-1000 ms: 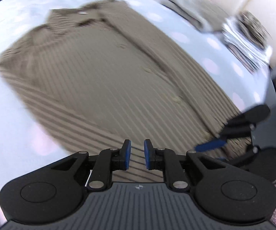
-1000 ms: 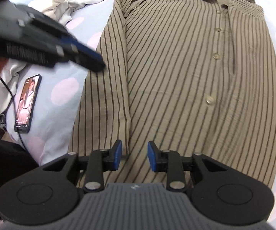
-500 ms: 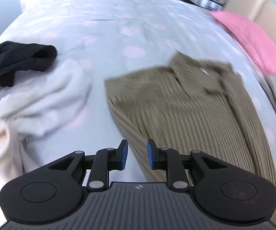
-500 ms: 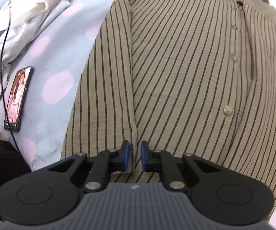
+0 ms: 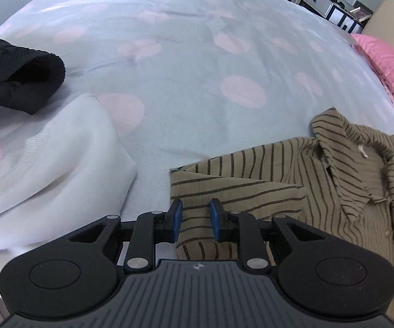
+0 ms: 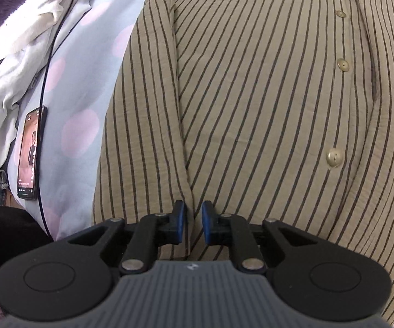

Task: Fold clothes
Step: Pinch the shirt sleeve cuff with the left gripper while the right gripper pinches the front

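A tan shirt with dark stripes (image 6: pixel 265 95) lies flat, buttons up, on the dotted bed sheet. In the left wrist view its shoulder and collar (image 5: pixel 341 147) show at the right. My left gripper (image 5: pixel 196 220) is open, low over the shirt's folded shoulder corner (image 5: pixel 224 188), with cloth between the blue pads. My right gripper (image 6: pixel 193 224) is open with a narrow gap, right over the fold line of the left sleeve (image 6: pixel 142 114) near the hem; cloth sits between the pads, not clamped.
A white garment (image 5: pixel 41 164) and a black garment (image 5: pixel 14 73) lie left of the shirt. A pink pillow (image 5: pixel 388 60) is far right. A phone (image 6: pixel 30 150) with a black cable (image 6: pixel 49 63) and crumpled white clothes (image 6: pixel 11 63) lie at the bed's left edge.
My left gripper has swung from the shirt's lower part up to its shoulder corner and dropped closer. My right gripper has moved down toward the sleeve fold and narrowed its gap.
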Tool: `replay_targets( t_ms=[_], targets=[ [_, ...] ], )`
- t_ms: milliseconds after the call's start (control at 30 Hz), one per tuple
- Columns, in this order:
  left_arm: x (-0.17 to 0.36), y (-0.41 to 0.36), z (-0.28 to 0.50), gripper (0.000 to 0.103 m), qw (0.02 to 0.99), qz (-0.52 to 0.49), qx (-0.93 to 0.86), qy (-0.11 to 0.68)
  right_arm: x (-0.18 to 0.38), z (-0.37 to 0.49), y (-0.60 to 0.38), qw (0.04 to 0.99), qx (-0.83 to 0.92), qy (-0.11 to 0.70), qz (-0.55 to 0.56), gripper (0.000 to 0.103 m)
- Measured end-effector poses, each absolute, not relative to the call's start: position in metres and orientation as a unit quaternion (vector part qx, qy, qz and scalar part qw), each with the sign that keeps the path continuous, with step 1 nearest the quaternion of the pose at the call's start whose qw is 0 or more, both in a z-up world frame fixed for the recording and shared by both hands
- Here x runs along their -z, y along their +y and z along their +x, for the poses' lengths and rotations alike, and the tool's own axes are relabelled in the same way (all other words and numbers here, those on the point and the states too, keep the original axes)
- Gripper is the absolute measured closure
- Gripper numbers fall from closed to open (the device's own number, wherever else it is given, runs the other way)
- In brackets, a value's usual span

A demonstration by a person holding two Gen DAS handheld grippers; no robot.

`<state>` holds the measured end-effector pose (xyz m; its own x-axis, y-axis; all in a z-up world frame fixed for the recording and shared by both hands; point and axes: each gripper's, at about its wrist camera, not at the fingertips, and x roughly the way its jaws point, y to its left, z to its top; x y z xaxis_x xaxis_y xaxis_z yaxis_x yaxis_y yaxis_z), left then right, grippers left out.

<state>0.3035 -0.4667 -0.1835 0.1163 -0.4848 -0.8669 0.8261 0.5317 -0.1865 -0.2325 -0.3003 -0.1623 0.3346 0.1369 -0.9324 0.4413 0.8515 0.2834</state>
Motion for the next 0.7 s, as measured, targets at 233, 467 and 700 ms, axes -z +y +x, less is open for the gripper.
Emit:
replay_targets(
  t_ms=[233, 467, 700],
  targets=[
    [0.172, -0.465, 0.307, 0.079, 0.733, 0.191, 0.432, 0.49, 0.161, -0.235, -0.294, 0.781, 0.1, 0.572, 0.232, 0.093],
    [0.186, -0.473, 0.307, 0.06, 0.734, 0.199, 0.411, 0.503, 0.163, -0.237, -0.296, 0.778, 0.101, 0.573, 0.236, 0.091],
    [0.179, -0.476, 0.295, 0.102, 0.751, 0.194, 0.416, 0.475, 0.164, -0.235, -0.293, 0.777, 0.11, 0.57, 0.242, 0.098]
  ],
)
